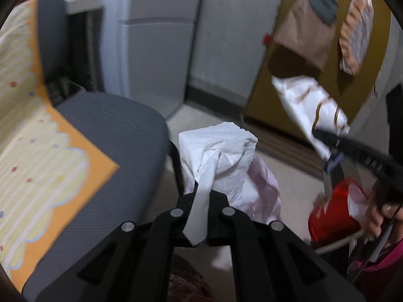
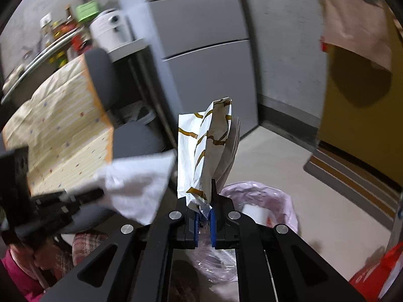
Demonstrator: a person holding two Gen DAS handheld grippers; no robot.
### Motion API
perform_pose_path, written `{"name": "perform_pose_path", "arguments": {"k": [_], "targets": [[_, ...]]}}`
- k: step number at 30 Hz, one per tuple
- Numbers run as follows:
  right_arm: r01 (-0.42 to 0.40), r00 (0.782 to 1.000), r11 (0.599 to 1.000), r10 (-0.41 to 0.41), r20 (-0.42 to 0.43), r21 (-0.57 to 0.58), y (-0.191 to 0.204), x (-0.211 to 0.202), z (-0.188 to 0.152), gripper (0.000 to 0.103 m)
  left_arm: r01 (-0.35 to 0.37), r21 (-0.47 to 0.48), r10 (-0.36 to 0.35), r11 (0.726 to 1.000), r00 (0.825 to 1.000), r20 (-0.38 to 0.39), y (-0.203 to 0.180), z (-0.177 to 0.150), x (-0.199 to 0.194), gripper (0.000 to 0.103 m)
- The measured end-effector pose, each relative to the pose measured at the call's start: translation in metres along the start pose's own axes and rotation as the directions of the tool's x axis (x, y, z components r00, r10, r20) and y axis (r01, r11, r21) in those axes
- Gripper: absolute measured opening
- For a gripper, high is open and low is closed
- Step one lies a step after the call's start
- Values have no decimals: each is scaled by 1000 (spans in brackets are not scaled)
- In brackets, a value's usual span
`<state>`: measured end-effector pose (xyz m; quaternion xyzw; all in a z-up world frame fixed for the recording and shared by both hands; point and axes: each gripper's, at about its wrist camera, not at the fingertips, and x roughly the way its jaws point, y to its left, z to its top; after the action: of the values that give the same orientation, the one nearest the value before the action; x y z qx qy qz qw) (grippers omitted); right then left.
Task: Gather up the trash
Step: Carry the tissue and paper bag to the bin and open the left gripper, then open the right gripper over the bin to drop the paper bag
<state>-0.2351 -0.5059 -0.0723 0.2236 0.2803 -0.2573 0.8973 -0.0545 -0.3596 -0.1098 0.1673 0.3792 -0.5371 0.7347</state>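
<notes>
Pale floor (image 2: 289,176) and grey cabinets behind. White tissue (image 1: 221,156) is pinched tight in the left gripper (image 1: 201,201), dead centre. Right gripper (image 2: 204,211) fingers are clamped on a white-and-gold wrapper (image 2: 201,151). Pink-lined bin (image 2: 264,196) sits around 5 o'clock of that wrapper, grey chair (image 1: 113,130) at 9.

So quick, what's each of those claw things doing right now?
Left gripper: closed, holding a crumpled white tissue.
Right gripper: closed, holding a white snack wrapper with gold stripes above the pink-lined trash bin.
</notes>
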Motion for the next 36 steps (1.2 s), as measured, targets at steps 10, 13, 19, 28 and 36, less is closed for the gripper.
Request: {"name": "perform_pose_path", "arguments": {"k": [10,13,19,28,36], "targets": [[17,1000,999,-17,-1,29,-24,5,-4,7,106,64,-90,992,974,-209,-38,8,80,0],[26,1000,999,-26,-17,45,-32,10,-7,8,143,54,-124,988,957,-264,-45,10,104,11],[44,998,997,-40,-57,67,-42,21,-14,9,127,68,-105,990,959,-263,-49,10,114,63],[66,985,993,-48,-167,100,-47,60,-36,29,-11,31,14,999,995,-97,-15,15,55,68],[93,984,992,-79,-160,81,-37,58,-35,58,-72,-36,71,997,997,-33,11,13,20,69]]}}
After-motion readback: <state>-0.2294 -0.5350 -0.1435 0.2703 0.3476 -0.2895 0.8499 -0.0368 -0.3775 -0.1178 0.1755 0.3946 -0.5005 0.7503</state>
